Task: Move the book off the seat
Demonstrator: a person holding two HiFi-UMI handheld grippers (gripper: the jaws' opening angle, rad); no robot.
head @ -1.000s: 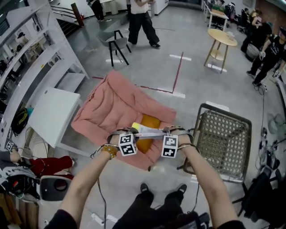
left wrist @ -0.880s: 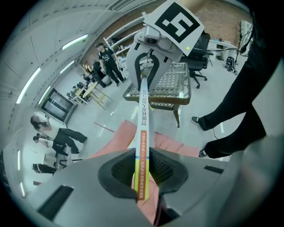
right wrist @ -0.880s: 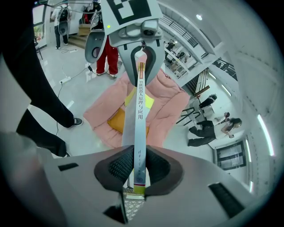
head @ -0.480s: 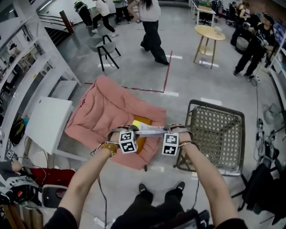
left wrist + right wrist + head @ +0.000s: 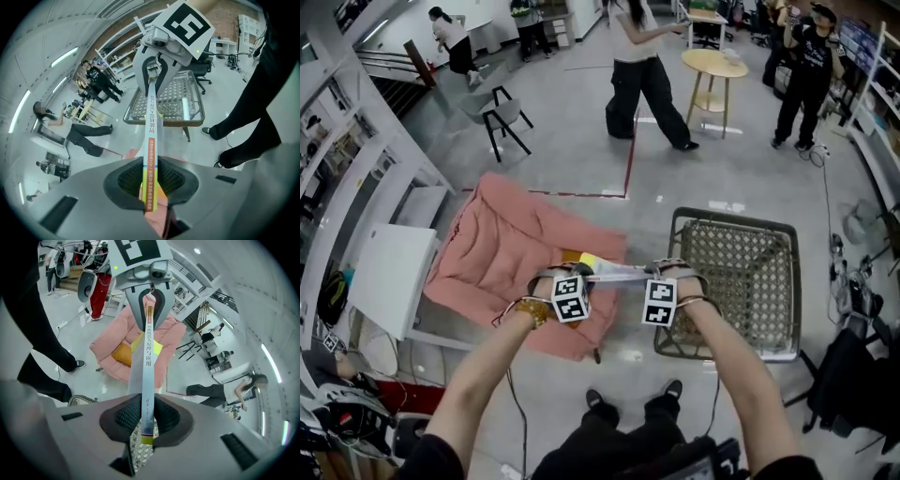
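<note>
Head view: book is up in the air, off the pink seat, between it and the wicker chair.
Left gripper: fingers pinching one end of the book.
Right gripper: fingers pinching the other end, so it doesn't flop, I guess.
Count: one book, two grippers, one seat, one chair.

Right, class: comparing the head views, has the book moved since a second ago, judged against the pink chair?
Yes. The book has shifted right, from over the pink chair seat to its right edge, nearer the wicker chair.
</note>
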